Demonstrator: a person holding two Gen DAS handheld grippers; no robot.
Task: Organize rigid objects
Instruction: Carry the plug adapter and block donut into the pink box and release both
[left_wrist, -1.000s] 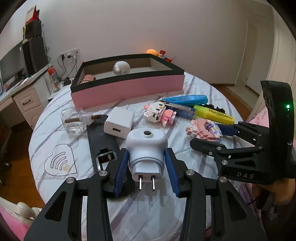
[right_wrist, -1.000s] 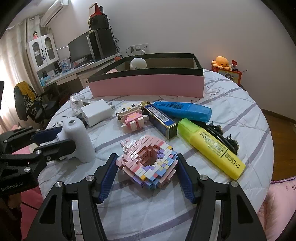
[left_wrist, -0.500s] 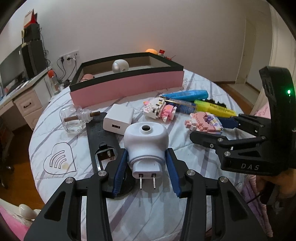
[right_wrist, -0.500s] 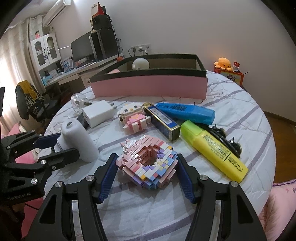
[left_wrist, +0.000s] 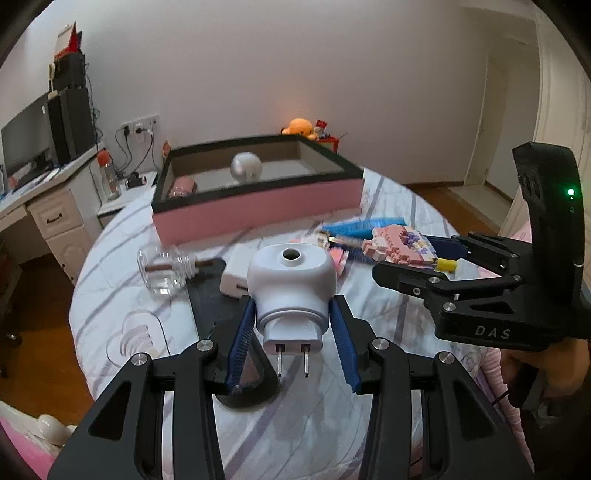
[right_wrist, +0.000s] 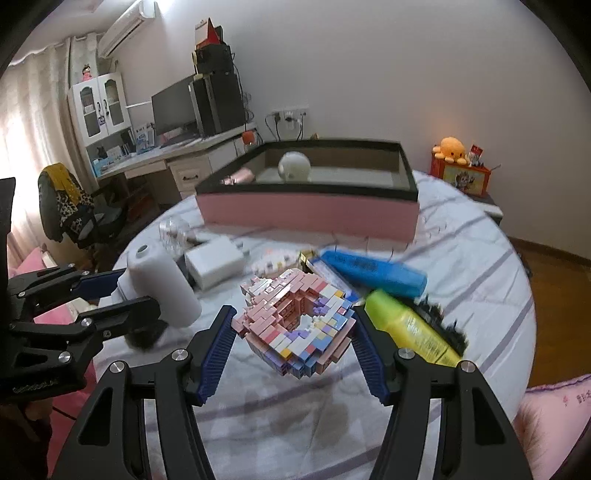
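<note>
**Plug-in unit and brick ring both gripped, lifted off the bench**

Plug-in unit (left_wrist: 291, 284), white, w/ hole on top, sits btwn the blue pads of the left gripper (left_wrist: 291, 345); jaws closed on its sides, two prongs pointing back toward the camera. It hangs above the striped cloth, shadow under it. Right gripper (right_wrist: 293, 349) has jaws clamped on the brick ring (right_wrist: 295, 321), pink/purple/blue blocks, tilted, raised off the cloth w/ a shadow below.

Ahead of the left jaws: white charger (left_wrist: 236, 280) just behind the plug-in unit, partly hidden by it. Ahead-left: glass bottle (left_wrist: 166, 269) lying on its side, next to a black strip (left_wrist: 207, 291) on the cloth. Farther ahead: pink box (left_wrist: 258, 206) w/ black rim, open top, holding a white ball (left_wrist: 245, 166) and a pink item at its left end, too blurred to ID.

Just right of the right jaws: yellow highlighter (right_wrist: 410, 328), touching a black hair clip (right_wrist: 447, 325) on its far side. Ahead-right: blue highlighter (right_wrist: 373, 273). Small brick figure (right_wrist: 273, 262) ahead of the ring, blurred. All lie on the round bench (right_wrist: 480, 266) w/ striped cover.
</note>
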